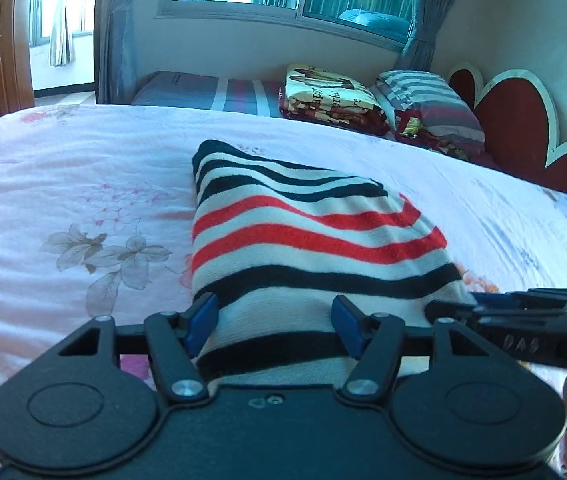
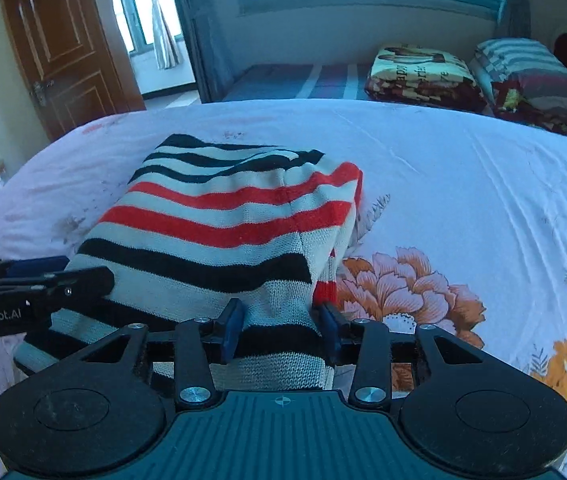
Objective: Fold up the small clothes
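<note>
Lying folded on bed [image 1: 83, 184]: striped sweater [image 1: 303, 236].

The bed [image 1: 83, 168] wears a pale floral sheet [image 2: 463, 184], pink blossoms on one side, orange ones on the other. A folded striped sweater [image 1: 283, 240] in white, black and red lies on it near the middle. Toward the headboard [image 1: 523, 128] rest a folded printed blanket [image 1: 331, 96] and a striped pillow [image 1: 431, 100].
</note>
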Action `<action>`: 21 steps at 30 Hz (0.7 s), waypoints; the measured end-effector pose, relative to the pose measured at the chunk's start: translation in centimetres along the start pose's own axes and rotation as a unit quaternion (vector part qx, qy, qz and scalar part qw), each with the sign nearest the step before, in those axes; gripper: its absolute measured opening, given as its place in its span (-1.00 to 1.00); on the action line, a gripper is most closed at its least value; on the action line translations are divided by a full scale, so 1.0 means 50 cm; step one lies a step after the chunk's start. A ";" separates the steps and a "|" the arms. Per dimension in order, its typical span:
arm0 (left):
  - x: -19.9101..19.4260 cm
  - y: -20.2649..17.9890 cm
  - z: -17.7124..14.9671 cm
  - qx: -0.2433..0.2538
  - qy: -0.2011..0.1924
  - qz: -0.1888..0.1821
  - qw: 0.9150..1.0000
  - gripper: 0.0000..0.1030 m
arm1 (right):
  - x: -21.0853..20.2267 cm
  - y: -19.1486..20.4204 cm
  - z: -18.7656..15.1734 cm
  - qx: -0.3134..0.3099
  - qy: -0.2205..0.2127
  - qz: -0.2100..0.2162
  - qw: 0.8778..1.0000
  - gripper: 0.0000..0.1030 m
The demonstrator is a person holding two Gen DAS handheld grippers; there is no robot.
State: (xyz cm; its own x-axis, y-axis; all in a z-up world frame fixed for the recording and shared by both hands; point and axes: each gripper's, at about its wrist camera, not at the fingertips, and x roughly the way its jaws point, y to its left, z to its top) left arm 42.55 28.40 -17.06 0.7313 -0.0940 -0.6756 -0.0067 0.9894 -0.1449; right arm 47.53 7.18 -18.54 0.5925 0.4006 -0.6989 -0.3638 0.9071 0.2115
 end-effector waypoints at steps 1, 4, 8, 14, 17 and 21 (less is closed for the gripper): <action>-0.005 0.003 -0.001 -0.004 0.002 0.000 1.000 0.21 | -0.017 -0.003 -0.002 0.001 -0.003 0.003 1.000 -0.21; -0.031 0.015 -0.014 -0.024 0.008 -0.011 1.000 0.21 | -0.062 0.002 -0.020 0.014 -0.023 0.003 1.000 -0.21; -0.053 0.015 -0.051 -0.029 0.010 -0.019 0.999 0.21 | -0.089 -0.001 -0.067 0.026 -0.019 -0.011 0.999 -0.21; -0.025 0.023 -0.084 -0.047 0.032 -0.011 0.998 0.31 | -0.064 -0.020 -0.107 0.070 0.010 -0.026 0.997 -0.21; -0.015 0.025 -0.087 -0.053 0.038 -0.009 0.998 0.36 | -0.058 -0.021 -0.112 0.083 0.011 -0.032 0.996 -0.21; -0.012 0.010 -0.088 -0.034 0.038 0.007 0.999 0.73 | -0.061 -0.015 -0.113 0.086 0.012 -0.040 0.995 -0.21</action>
State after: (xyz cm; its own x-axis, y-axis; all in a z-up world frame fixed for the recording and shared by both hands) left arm 39.12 28.49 -19.91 0.6766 -0.0917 -0.7306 -0.0637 0.9812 -0.1822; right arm 41.93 4.55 -20.40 0.5966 0.3244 -0.7340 -0.1866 0.9457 0.2663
